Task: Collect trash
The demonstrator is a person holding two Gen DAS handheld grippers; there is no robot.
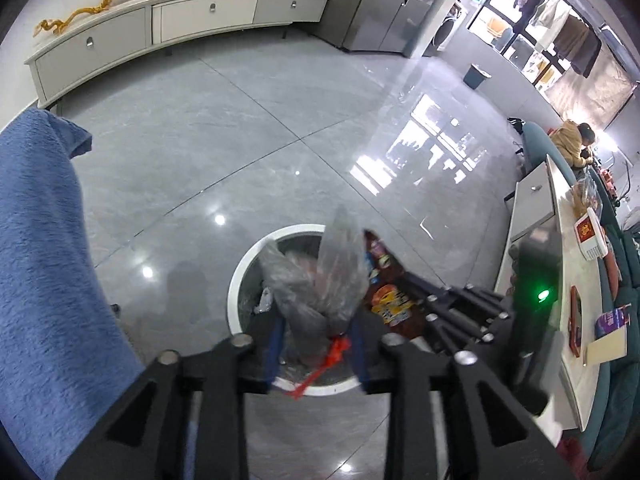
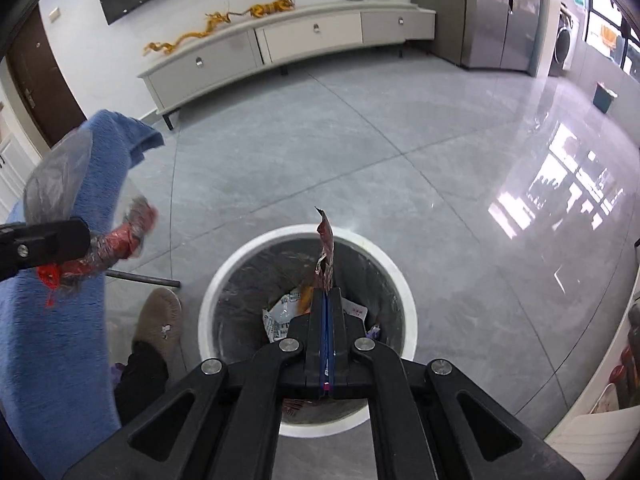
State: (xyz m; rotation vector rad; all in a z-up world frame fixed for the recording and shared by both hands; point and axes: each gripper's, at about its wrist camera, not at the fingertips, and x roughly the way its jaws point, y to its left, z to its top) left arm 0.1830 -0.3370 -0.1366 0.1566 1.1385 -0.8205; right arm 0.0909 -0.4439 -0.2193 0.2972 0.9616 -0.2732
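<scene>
The dark red wrapper [image 2: 326, 250] stands upright, pinched in the right gripper [image 2: 328, 300] directly over the white-rimmed bin [image 2: 208, 312], while the left gripper [image 1: 316, 344], fingers part-open around a clear bag [image 1: 320, 280], hangs over the same bin on the glossy grey floor [image 2: 360, 160] beside the tabletop [image 1: 576, 312].

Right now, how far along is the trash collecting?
Done: some wrappers already lie in the white-rimmed bin. In hand: the right tongs pinch a dark red wrapper above it; a clear plastic bag sits between the left tongs, also over the bin. Left: dropping both in.
</scene>
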